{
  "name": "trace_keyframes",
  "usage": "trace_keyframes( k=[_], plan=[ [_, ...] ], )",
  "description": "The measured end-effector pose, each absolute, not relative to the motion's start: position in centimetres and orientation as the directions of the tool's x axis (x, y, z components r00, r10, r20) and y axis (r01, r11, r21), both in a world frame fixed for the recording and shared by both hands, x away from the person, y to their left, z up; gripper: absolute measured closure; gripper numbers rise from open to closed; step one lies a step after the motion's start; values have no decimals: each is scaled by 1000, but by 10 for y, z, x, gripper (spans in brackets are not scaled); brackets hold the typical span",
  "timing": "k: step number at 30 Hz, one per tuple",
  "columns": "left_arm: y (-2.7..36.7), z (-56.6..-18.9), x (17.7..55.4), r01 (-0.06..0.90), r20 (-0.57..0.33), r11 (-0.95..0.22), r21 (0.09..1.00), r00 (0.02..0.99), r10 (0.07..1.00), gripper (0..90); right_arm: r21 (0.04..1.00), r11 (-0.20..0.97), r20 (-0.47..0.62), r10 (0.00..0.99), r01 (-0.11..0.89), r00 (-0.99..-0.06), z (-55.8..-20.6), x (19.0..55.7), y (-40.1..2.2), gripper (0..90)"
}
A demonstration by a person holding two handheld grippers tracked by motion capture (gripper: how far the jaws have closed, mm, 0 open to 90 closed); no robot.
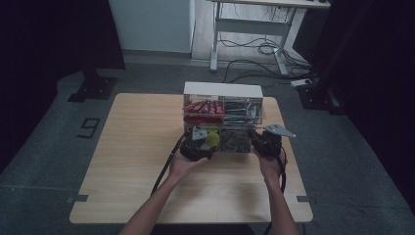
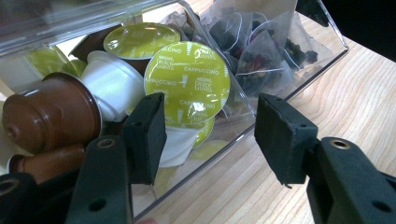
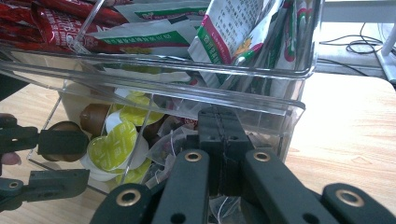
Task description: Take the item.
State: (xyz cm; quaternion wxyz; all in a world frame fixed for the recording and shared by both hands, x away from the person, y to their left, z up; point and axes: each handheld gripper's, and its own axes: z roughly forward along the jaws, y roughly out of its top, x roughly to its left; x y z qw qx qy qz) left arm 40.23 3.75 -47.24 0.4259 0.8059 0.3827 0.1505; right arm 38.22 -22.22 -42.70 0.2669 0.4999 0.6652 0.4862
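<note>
A clear plastic organizer [image 1: 223,91] stands at the table's far middle, its lower bin [image 2: 299,77] tilted out toward me. One half of that bin holds coffee capsules, the other tea bags [image 2: 261,56]. My left gripper [image 2: 212,135] is open in front of a green-lidded cappuccino capsule [image 2: 187,81], and its pads do not press on it. In the right gripper view the left gripper [image 3: 63,161] shows at the left, beside the capsules [image 3: 114,147]. My right gripper [image 3: 217,135] is shut against the bin's clear front, at the tea bag half. Whether it pinches the wall I cannot tell.
The organizer's upper tray holds red sachets [image 1: 203,107] and green-and-white sachets [image 3: 224,32]. Brown capsules [image 2: 51,114] lie at the bin's left. Bare wooden tabletop [image 1: 132,147] spreads to the left and in front. A desk frame and cables [image 1: 254,49] stand on the floor behind.
</note>
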Motion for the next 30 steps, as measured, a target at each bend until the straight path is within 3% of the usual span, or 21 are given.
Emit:
trace_keyframes(
  k=[30],
  plan=[
    [28, -479, 411, 473, -49, -353, 807, 650, 758, 388, 911, 31, 131, 924, 412, -358, -428, 385, -219, 893]
  ],
)
